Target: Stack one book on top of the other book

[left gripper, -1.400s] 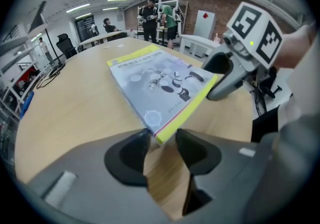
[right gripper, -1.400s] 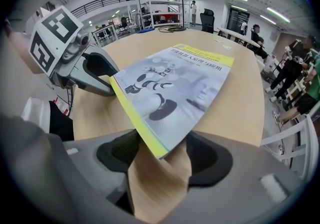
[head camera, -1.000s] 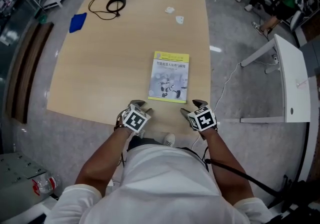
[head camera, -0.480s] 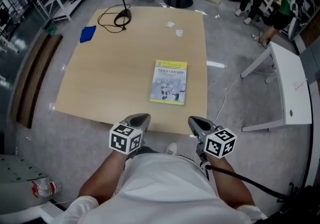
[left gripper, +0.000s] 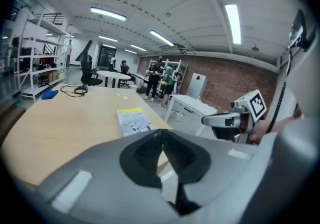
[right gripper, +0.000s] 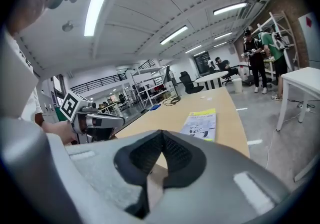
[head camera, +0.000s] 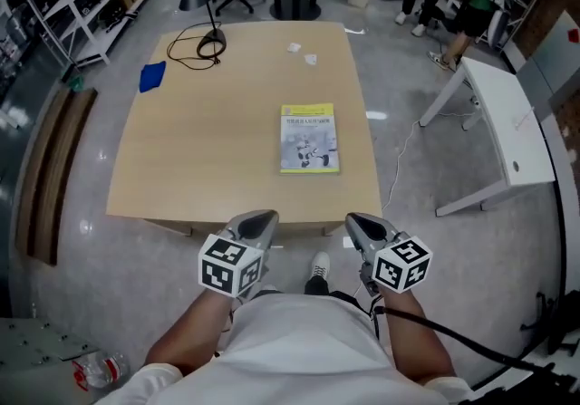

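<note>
Well, the wooden table [head camera: 199, 149] spreads ahead of me, with the yellow-edged book [head camera: 309, 138] lying flat near its right side, well apart from my fingers. My left gripper [head camera: 261, 220] and right gripper [head camera: 359, 224] hover off the near edge, jaws pressed together, empty.

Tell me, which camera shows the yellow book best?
The head view: it looks straight down on the book, so the whole cover shows, flat on the table. The left gripper view catches the book small and foreshortened at a low slant; the right gripper view sees the book likewise.
</note>
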Demonstrator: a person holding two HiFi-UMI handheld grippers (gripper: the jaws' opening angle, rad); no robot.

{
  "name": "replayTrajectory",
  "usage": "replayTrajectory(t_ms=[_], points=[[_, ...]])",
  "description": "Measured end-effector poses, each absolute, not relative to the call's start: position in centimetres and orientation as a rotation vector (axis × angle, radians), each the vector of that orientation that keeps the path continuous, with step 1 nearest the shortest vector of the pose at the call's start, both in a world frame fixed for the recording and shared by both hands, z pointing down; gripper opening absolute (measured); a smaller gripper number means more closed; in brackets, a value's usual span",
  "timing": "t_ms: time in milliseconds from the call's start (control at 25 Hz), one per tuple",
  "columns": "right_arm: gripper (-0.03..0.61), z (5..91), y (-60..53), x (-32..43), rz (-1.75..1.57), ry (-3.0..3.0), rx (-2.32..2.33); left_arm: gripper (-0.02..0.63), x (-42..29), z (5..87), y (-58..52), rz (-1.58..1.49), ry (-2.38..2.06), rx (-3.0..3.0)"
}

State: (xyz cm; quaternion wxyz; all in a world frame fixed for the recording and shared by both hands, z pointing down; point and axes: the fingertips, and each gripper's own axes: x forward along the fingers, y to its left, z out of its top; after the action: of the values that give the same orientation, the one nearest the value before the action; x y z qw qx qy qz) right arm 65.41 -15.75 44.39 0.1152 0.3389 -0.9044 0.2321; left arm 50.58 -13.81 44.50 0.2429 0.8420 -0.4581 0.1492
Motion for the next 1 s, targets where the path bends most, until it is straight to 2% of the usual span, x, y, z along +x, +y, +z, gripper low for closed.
replayTrajectory(t_ms=[400, 1000], points=[[0.002, 42.2, -9.3, 63.9, 0.61, -2.628, 1.118, 0.006, 48.8, 43.4, -11.1, 0.371, -1.182, 2.398], [0.001, 44.0, -7.3, 69.2, 0.634, -2.584, 1.074, 0.006, 52.7, 43.9, -8.3, 0.389, -1.229, 2.369]])
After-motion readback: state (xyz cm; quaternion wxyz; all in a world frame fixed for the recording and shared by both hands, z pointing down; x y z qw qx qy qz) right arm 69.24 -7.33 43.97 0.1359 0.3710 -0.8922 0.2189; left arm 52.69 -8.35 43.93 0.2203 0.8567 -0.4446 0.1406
